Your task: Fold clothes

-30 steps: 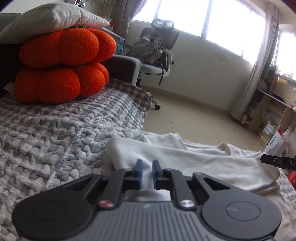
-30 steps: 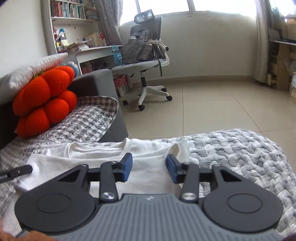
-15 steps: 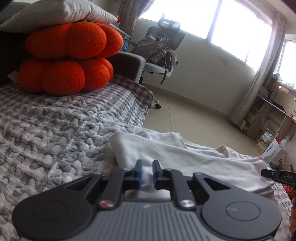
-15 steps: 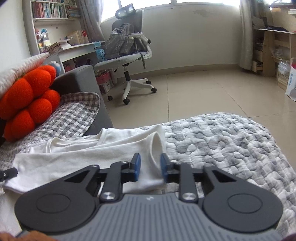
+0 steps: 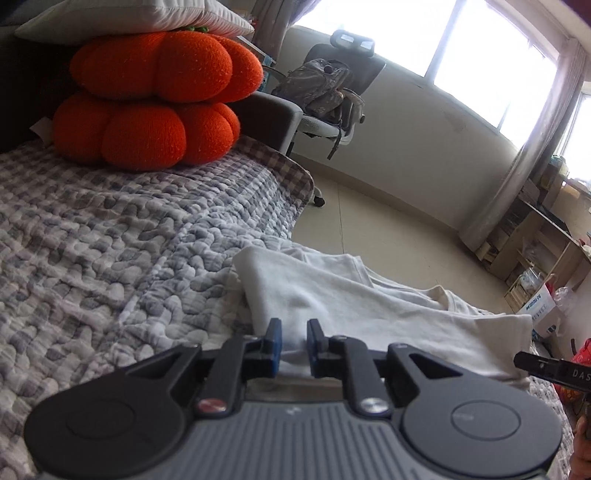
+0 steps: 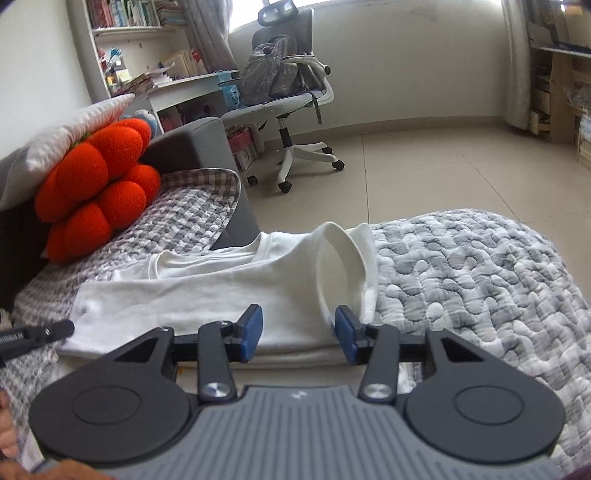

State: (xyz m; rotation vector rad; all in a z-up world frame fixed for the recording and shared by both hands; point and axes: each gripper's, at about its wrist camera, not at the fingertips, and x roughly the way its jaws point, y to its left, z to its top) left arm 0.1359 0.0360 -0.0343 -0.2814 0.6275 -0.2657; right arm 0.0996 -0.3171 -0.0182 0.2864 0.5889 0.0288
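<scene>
Right wrist view — white shirt lies just ahead of the opening, empty right hand-held gripper.

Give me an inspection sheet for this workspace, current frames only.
Surface: grey quilted blanket over a sofa.
Job's things: white shirt, folded lengthwise, sleeve opening standing up.
Clutter: orange pumpkin cushions with a pillow on top.
Grippers: left gripper jaws opening, shirt fabric between them; right gripper jaws opening over the shirt's near edge.
Cables: nothing seen.
Surroundings: office chair with backpack, bookshelf, tiled floor, windows.
</scene>
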